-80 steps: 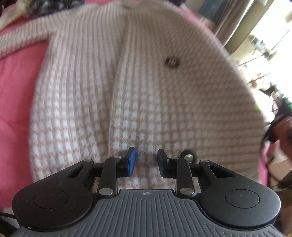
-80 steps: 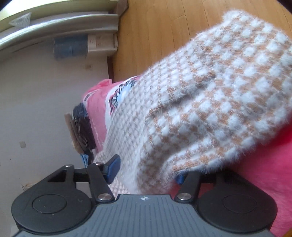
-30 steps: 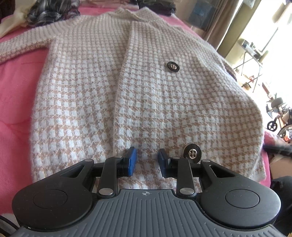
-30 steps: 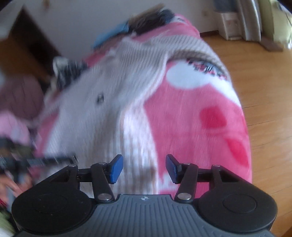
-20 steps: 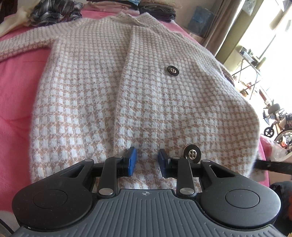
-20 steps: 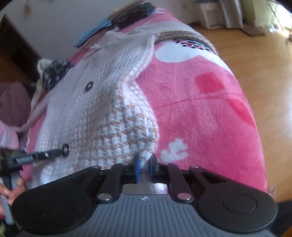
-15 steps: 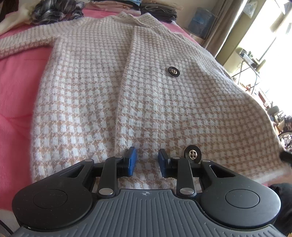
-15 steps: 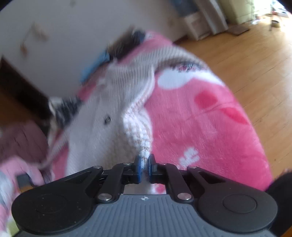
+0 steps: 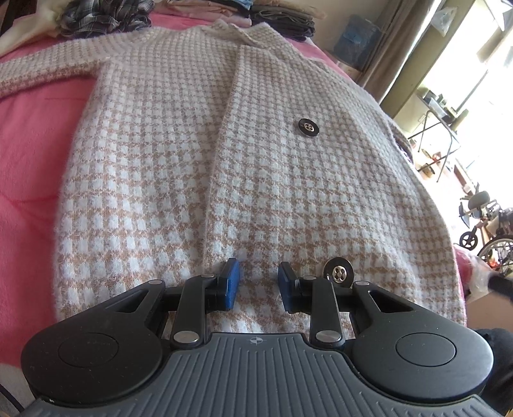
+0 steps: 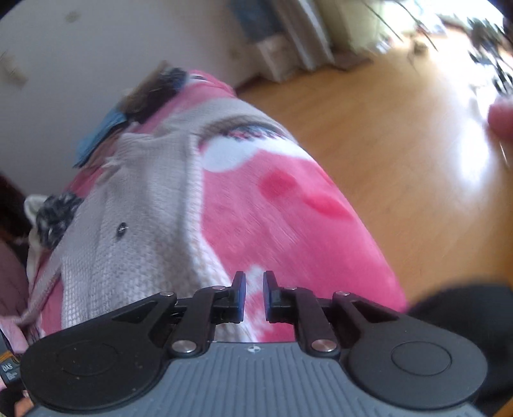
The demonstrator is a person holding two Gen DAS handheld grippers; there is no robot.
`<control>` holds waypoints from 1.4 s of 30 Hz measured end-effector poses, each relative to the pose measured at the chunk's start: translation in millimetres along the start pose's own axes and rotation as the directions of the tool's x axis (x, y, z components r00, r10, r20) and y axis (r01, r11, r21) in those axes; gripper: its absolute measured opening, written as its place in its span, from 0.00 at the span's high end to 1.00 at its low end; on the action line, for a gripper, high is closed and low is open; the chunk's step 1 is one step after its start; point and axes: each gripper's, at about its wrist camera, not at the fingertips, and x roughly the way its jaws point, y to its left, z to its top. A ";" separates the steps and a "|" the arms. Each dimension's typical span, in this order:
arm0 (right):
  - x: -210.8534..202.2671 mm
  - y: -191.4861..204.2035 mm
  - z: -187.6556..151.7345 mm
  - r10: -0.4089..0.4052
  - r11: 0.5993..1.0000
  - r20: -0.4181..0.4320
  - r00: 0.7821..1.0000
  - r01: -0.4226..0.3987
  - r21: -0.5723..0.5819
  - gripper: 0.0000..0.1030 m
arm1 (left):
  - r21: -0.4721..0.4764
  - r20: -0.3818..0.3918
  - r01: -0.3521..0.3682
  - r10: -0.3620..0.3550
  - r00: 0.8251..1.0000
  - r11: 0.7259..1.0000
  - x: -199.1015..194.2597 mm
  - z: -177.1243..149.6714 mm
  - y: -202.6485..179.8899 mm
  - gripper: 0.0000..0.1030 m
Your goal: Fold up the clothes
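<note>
- Jaws of the left gripper (image 9: 258,282) stand moderately apart with nothing between the blue pads, poised over the hem of the cardigan (image 9: 256,166); jaws of the right gripper (image 10: 254,296) are parted only narrowly and hold nothing.
- No container shows in either view; the cardigan lies spread flat, front up, on a pink blanket (image 9: 29,154), with one sleeve stretched out to the left.
- Half a second ago the right gripper's pads were pinched on the cardigan's lower corner; now a slim gap shows between them and the fabric is free of them.
- The left gripper is as it was a second ago, at the same spacing and the same place on the hem.
- The right wrist view is motion-blurred, so detail of the knit edge (image 10: 192,205) beside the right gripper is hard to read.
- The cardigan is a fuzzy knit in a small tan-and-white check, its front edges overlapping down the middle.
- A round dark button (image 9: 308,127) sits on the right panel; a shiny round metal button (image 9: 338,273) lies just beside the left gripper's right finger.
- The blanket is a plush fleece with white and darker pink patches (image 10: 288,186).
- Folded clothes (image 9: 282,19) are stacked beyond the collar, and a crumpled plaid garment (image 9: 102,16) lies to their left.
</note>
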 end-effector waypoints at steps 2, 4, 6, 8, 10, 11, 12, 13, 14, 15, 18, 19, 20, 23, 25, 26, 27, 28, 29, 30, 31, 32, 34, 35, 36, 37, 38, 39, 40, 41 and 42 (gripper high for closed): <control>13.5 25.6 5.2 0.033 0.991 0.001 0.999 -0.033 -0.130 0.89 | 0.011 0.001 -0.001 0.001 1.000 1.000 -0.5 -0.5 -0.6 0.73; 31.2 52.6 8.2 0.079 0.961 -0.012 0.997 -0.080 -0.263 0.89 | 0.023 0.001 -0.003 0.003 1.000 1.000 -0.9 -1.2 -1.2 0.73; 49.9 63.4 4.7 0.095 0.932 -0.049 0.994 -0.106 -0.347 0.90 | 0.032 0.002 -0.005 0.005 1.000 0.999 -1.8 -1.5 -1.8 0.73; 59.7 46.4 -1.9 0.076 0.936 -0.094 0.993 -0.103 -0.336 0.92 | 0.038 0.000 -0.006 0.006 1.000 0.999 -3.2 -1.9 -1.7 0.73; 69.4 29.4 -8.4 0.056 0.940 -0.140 0.989 -0.099 -0.325 0.93 | 0.039 -0.003 -0.005 0.005 1.000 0.999 -4.8 -2.2 -1.0 0.73; 69.5 21.2 -10.8 0.040 0.944 -0.158 0.987 -0.089 -0.317 0.95 | 0.035 -0.005 -0.005 0.005 1.000 0.999 -5.3 -2.2 -0.7 0.73; 61.1 13.7 -11.6 0.013 0.951 -0.167 0.986 -0.063 -0.303 0.97 | 0.032 -0.006 -0.005 0.005 1.000 0.999 -5.5 -2.2 -0.5 0.73; 52.7 6.2 -12.4 -0.015 0.957 -0.177 0.984 -0.037 -0.289 0.95 | 0.032 -0.009 -0.007 0.007 1.000 0.999 -5.6 -1.8 -0.9 0.73; 46.1 0.0 -13.6 -0.067 0.956 -0.183 0.981 0.011 -0.293 0.92 | 0.033 -0.011 -0.010 0.011 1.000 0.999 -5.8 -1.5 -1.6 0.73; 42.4 -3.6 -15.2 -0.159 0.940 -0.180 0.971 0.093 -0.329 0.92 | 0.035 -0.013 -0.014 0.014 1.000 0.999 -6.2 -1.3 -2.3 0.73; 34.4 -1.5 -18.8 -0.217 0.911 -0.154 0.964 0.143 -0.386 0.92 | 0.059 -0.007 -0.038 0.038 0.999 0.998 -13.1 -3.0 -6.4 0.73; 35.6 3.9 -21.7 -0.196 0.908 -0.157 0.968 0.118 -0.401 0.92 | 0.075 0.002 -0.051 0.051 0.999 0.996 -17.1 -4.7 -8.4 0.73; 36.9 9.2 -24.5 -0.174 0.905 -0.161 0.971 0.093 -0.416 0.92 | 0.091 0.011 -0.065 0.064 0.998 0.994 -21.2 -6.4 -10.4 0.73; 40.7 25.4 -33.1 -0.110 0.888 -0.174 0.979 0.018 -0.459 0.92 | 0.138 0.022 -0.090 0.088 0.996 0.986 -31.7 -10.0 -14.7 0.71; 43.3 36.2 -38.9 -0.067 0.873 -0.185 0.980 -0.032 -0.486 0.90 | 0.191 -0.008 -0.109 0.112 0.994 0.975 -34.3 -14.0 -18.1 0.68; 44.5 41.5 -41.8 -0.046 0.865 -0.191 0.981 -0.057 -0.499 0.90 | 0.225 -0.033 -0.124 0.135 0.990 0.967 -32.6 -17.7 -19.4 0.67; 45.8 46.9 -44.6 -0.025 0.855 -0.197 0.980 -0.081 -0.512 0.90 | 0.259 -0.057 -0.139 0.159 0.986 0.956 -30.1 -22.2 -20.1 0.65; 47.1 52.3 -47.5 -0.004 0.845 -0.204 0.979 -0.106 -0.525 0.90 | 0.294 -0.080 -0.153 0.184 0.980 0.944 -27.7 -26.8 -20.9 0.63; 48.3 57.7 -50.4 0.017 0.834 -0.210 0.977 -0.130 -0.537 0.89 | 0.309 -0.087 -0.159 0.195 0.977 0.938 -28.1 -29.1 -21.5 0.63; 49.6 63.1 -53.2 0.038 0.822 -0.217 0.975 -0.154 -0.549 0.89 | 0.313 -0.084 -0.161 0.197 0.977 0.936 -30.3 -29.9 -21.9 0.62; 49.0 63.4 -53.4 0.051 0.822 -0.229 0.972 -0.171 -0.544 0.90 | 0.313 -0.086 -0.163 0.199 0.976 0.936 -32.6 -29.8 -21.7 0.62; 44.7 55.6 -48.5 0.043 0.845 -0.246 0.968 -0.166 -0.508 0.90 | 0.307 -0.090 -0.164 0.200 0.976 0.938 -35.4 -28.9 -20.5 0.62; 33.9 43.0 -38.9 -0.004 0.888 -0.267 0.964 -0.120 -0.444 0.89 | 0.288 -0.098 -0.165 0.200 0.975 0.943 -41.9 -26.9 -17.7 0.62; 27.0 38.0 -34.7 -0.010 0.900 -0.269 0.963 -0.108 -0.421 0.89 | 0.278 -0.092 -0.167 0.199 0.976 0.946 -47.4 -25.7 -16.3 0.62; 21.4 35.4 -30.3 -0.013 0.908 -0.265 0.964 -0.100 -0.407 0.88 | 0.266 -0.080 -0.169 0.196 0.977 0.949 -54.4 -24.2 -14.9 0.62; 18.0 36.9 -25.6 -0.007 0.908 -0.249 0.969 -0.098 -0.408 0.88 | 0.254 -0.068 -0.171 0.194 0.979 0.952 -61.3 -22.8 -13.5 0.62; 14.2 39.3 -19.9 0.000 0.906 -0.229 0.973 -0.097 -0.411 0.88 | 0.246 -0.052 -0.172 0.191 0.980 0.954 -67.7 -21.0 -12.8 0.62; 9.5 43.5 -12.4 0.015 0.903 -0.203 0.979 -0.100 -0.418 0.87 | 0.240 -0.031 -0.174 0.186 0.982 0.955 -73.8 -18.0 -12.4 0.62; 6.9 48.6 -5.8 0.036 0.901 -0.179 0.983 -0.109 -0.420 0.87 | 0.234 -0.011 -0.174 0.181 0.983 0.957 -78.1 -13.7 -12.5 0.62; 8.3 55.0 -0.4 0.054 0.901 -0.163 0.985 -0.119 -0.418 0.87 | 0.229 0.008 -0.173 0.176 0.984 0.958 -81.2 -8.9 -13.0 0.62; 13.0 61.3 5.3 0.066 0.900 -0.151 0.986 -0.124 -0.419 0.87 | 0.227 0.024 -0.169 0.168 0.986 0.959 -82.1 -3.7 -14.5 0.62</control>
